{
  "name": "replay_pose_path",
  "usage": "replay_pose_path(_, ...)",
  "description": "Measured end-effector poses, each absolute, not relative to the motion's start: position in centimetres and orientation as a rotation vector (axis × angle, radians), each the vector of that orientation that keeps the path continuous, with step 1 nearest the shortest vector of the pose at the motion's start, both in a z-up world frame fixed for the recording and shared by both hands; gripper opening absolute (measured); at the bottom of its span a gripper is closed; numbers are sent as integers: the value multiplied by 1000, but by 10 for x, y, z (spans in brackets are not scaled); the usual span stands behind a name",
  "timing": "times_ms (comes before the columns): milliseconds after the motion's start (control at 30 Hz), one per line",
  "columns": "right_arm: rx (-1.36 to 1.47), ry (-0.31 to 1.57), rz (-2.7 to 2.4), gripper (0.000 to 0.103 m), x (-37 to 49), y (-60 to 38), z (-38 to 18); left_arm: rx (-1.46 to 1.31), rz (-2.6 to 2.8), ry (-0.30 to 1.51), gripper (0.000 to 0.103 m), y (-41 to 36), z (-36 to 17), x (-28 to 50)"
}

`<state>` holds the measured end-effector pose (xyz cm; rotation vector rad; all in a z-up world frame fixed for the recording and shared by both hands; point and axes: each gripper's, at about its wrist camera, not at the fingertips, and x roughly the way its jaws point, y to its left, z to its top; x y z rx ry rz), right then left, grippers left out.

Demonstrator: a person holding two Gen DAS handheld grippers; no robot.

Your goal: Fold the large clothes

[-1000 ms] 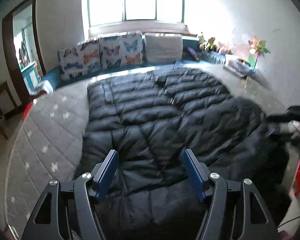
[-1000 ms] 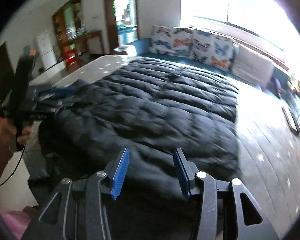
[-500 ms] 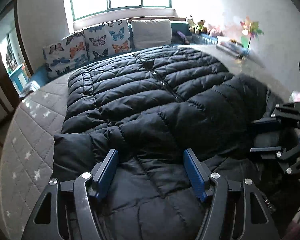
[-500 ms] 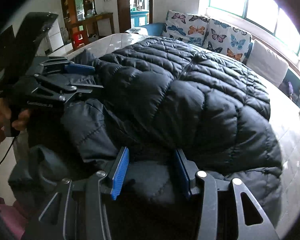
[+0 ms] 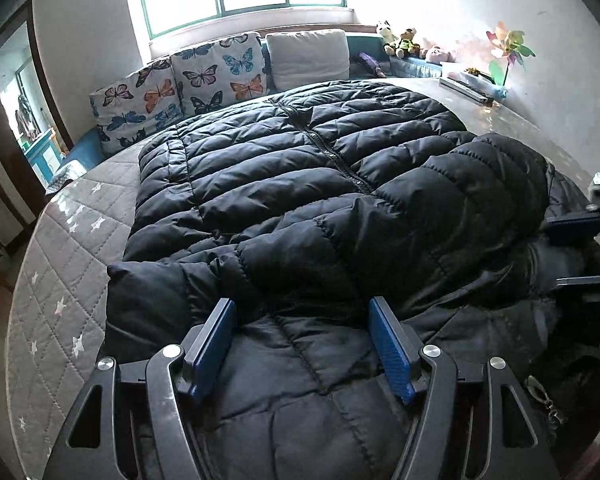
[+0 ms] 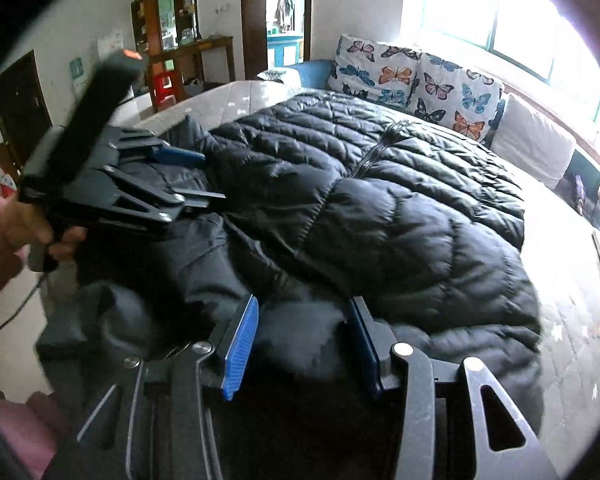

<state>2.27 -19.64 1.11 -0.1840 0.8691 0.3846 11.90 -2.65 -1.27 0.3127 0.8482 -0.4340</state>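
Observation:
A large black quilted down jacket (image 5: 300, 184) lies spread on the grey quilted bed (image 5: 60, 264), zipper up, with a sleeve folded across its near part. It also shows in the right wrist view (image 6: 380, 208). My left gripper (image 5: 302, 344) is open, its blue pads low over the jacket's near edge, with fabric between them. My right gripper (image 6: 302, 344) is open over the jacket's near right side. The left gripper also appears in the right wrist view (image 6: 188, 176), and the right gripper's fingers (image 5: 576, 228) show at the right edge of the left wrist view.
Butterfly cushions (image 5: 188, 80) and a white cushion (image 5: 308, 56) line the window side. Soft toys (image 5: 404, 40) and a pinwheel (image 5: 508, 52) stand at the back right. A doorway and wooden shelves (image 6: 172, 40) are on the left.
Both grippers have dropped lower and closer to the jacket's near edge. The near part of the jacket has bunched up into a fold.

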Motion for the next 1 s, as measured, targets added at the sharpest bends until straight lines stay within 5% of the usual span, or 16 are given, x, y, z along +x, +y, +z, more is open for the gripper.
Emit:
replay_pose_path(267,-338,883,331,52,-28,-218,25,324,-438,852,73,-27,-12,119)
replay_pose_path(533,-168,928,289,53,11,-268,55,339,-485,916,75,-24,10,126)
replay_pose_path(833,113,1010,237,56,115,-329,77,318,-473,853,102,0,84,152)
replay_pose_path(1000,222,1041,177,57,175,-354,66,286,-408,878,103,21,100,221)
